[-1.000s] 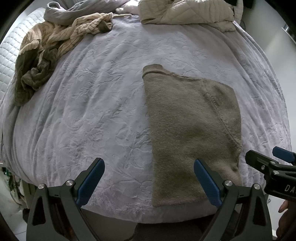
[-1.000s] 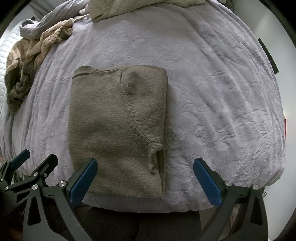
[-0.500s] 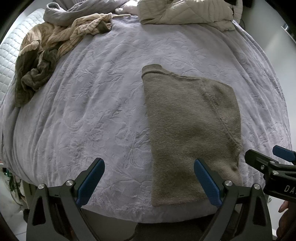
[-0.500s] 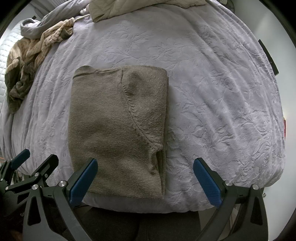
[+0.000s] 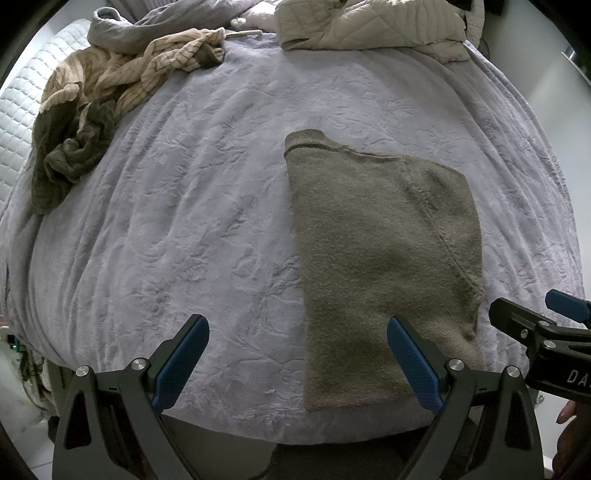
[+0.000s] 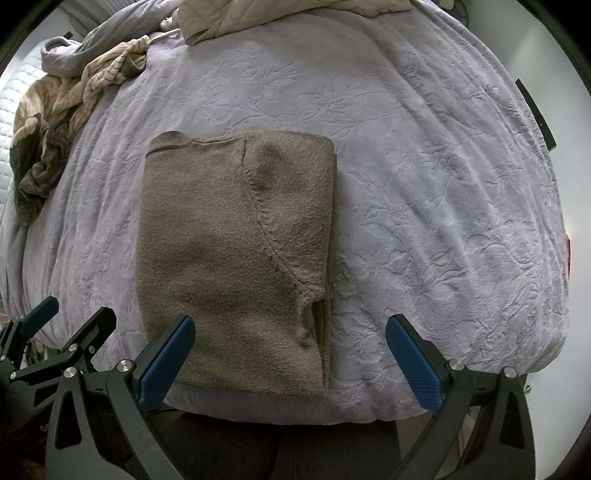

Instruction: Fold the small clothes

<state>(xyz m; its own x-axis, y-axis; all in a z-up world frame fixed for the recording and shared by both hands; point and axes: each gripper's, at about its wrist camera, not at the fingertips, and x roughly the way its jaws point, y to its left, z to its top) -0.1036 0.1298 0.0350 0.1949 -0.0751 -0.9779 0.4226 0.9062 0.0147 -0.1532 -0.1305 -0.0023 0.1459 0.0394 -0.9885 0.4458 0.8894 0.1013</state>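
A khaki knitted sweater (image 5: 384, 266) (image 6: 236, 258) lies folded lengthwise on the lilac bedspread (image 5: 192, 206) (image 6: 424, 177), its hem at the near bed edge and its collar pointing away. My left gripper (image 5: 297, 363) is open above the near edge, its right finger over the sweater's hem, nothing between the pads. My right gripper (image 6: 290, 363) is open too, straddling the sweater's lower right corner without touching it. Each gripper shows at the edge of the other's view.
A heap of striped beige and olive clothes (image 5: 96, 107) (image 6: 55, 125) lies at the far left. A cream quilted piece (image 5: 369, 22) and a grey garment (image 5: 147, 22) lie along the far side. The bed drops off just below the grippers.
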